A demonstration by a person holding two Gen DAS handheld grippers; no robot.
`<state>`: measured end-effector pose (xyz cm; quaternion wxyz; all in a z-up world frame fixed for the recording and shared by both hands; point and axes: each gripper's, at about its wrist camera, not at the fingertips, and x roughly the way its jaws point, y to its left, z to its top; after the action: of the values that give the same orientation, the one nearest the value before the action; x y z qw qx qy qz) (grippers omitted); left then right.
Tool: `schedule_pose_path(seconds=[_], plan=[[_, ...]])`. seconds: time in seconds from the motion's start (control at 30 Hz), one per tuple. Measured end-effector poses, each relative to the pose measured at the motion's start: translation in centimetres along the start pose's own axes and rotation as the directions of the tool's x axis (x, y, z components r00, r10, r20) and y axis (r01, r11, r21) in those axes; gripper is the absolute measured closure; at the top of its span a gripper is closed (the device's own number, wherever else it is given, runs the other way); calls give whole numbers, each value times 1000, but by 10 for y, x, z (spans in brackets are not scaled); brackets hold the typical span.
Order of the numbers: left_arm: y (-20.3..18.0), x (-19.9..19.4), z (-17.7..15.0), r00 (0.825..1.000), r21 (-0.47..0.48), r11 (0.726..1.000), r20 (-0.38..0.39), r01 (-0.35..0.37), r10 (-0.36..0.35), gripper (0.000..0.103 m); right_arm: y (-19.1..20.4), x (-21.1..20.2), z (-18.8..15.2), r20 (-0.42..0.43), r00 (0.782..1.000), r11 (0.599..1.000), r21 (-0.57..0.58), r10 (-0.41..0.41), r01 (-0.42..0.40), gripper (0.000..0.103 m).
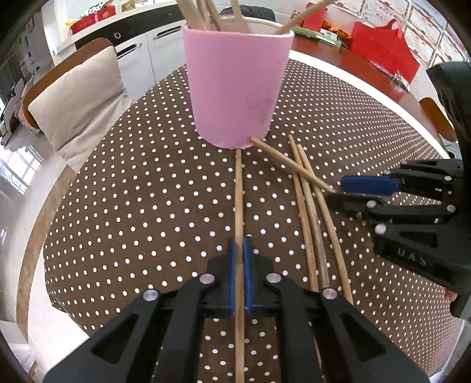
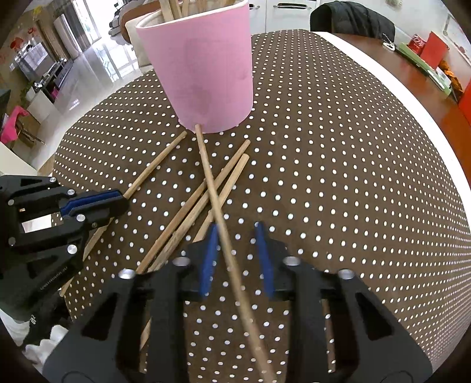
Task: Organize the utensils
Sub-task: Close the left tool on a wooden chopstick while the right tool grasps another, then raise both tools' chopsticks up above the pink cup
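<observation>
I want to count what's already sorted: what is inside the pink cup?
Several wooden chopsticks stand in the pink cup, their upper ends poking above the rim. The cup's wall hides their lower parts and the bottom, so an exact count isn't possible.

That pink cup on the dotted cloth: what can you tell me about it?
The pink cup is a matte, slightly tapered holder with a white inner rim, wider at the top. It stands upright on the brown polka-dot tablecloth and holds several wooden sticks. Faint darker smudges mark its side. One loose chopstick on the cloth ends at its base; neither gripper touches it.
</observation>
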<state>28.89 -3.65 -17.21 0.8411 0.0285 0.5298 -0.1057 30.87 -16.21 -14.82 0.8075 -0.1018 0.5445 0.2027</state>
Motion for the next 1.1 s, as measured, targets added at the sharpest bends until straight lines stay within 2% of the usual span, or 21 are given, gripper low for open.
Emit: schedule_pose_path(seconds=[0.03,0.4,0.53,0.6,0.7,0.8,1.1], plan=[[1,0,0,1000,-8,1000,3,5,-5,97,-1,1,2,-2,1000,1000,-2,-7,7,91],[16,-33,-13,993,-60,998,114,35,-28,97,-7,-19,-18,103,994,999,16,36,-38,97],[19,-54,-15,980,-69,994,185,80,-66,97,-6,-42,-26,184,982,998,11,53,-56,97],[19,-62,-14,974,-69,993,213,91,-75,97,-4,-47,-27,193,979,998,5,64,-66,97],[16,-71,-12,970,-62,994,232,91,-74,97,-7,-44,-23,175,984,1000,-2,22,-22,97],[14,-70,-10,971,-60,996,235,67,-51,97,-9,-38,-18,156,987,1000,12,23,-25,96],[25,-57,-7,977,-78,995,207,64,-46,97,-7,-1,-4,62,997,999,14,41,-42,96]])
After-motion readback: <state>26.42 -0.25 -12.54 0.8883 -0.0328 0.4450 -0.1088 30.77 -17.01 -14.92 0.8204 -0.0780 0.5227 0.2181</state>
